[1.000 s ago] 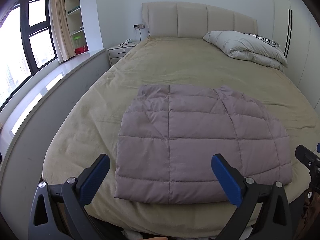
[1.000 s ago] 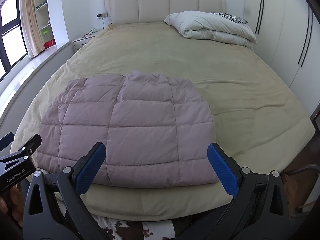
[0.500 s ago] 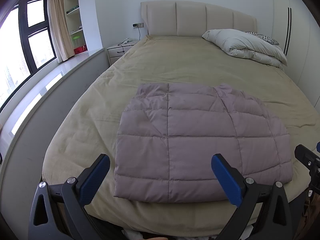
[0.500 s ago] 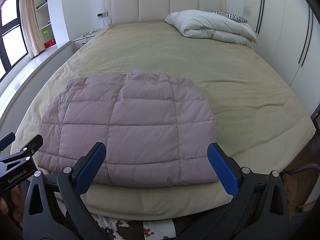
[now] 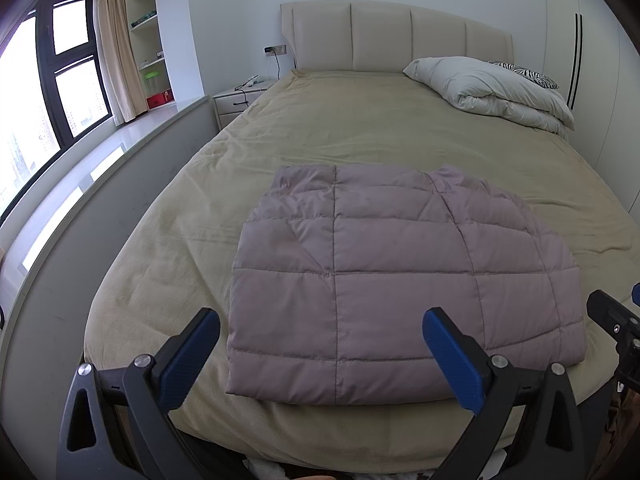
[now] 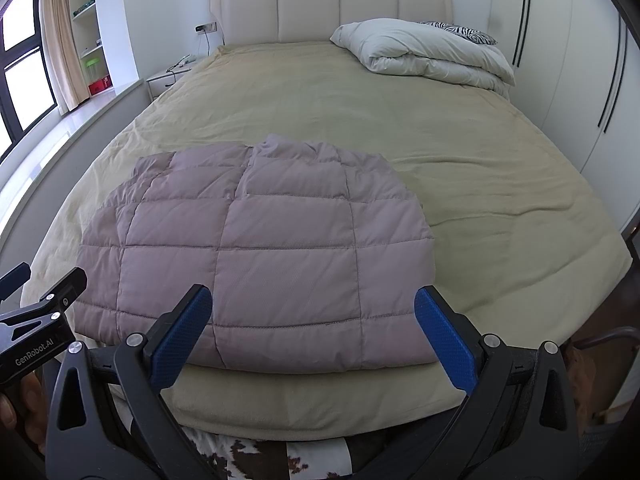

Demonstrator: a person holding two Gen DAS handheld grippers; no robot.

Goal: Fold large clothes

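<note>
My left gripper (image 5: 320,336) hangs with its two blue-padded fingers spread wide, nothing between them, just short of the near edge of the jacket (image 5: 400,280); my right gripper (image 6: 308,320) is spread just as wide and also empty, over the same near edge. In the right wrist view the body of my left gripper bears white lettering that reads "GenRobot.AI", with my hand (image 6: 16,400) wrapped below it. The one jacket, a mauve quilted puffer, lies folded into a flat rectangular bundle on the beige bedspread (image 5: 360,132), at the foot end of the bed and near its front edge. Beyond the jacket, toward the head of the bed, one white duvet (image 5: 492,88) is folded in a pile on the right side, with one zebra-patterned pillow (image 5: 524,74) behind it, against the padded headboard (image 5: 392,36). Left of the headboard stands one white nightstand (image 5: 236,102) with small things on top that I cannot make out. Farther left of the jacket, open shelves (image 5: 148,36) hold a green-lidded jar (image 5: 151,84) and a red box (image 5: 158,100); their contents are too small to tell.
</note>
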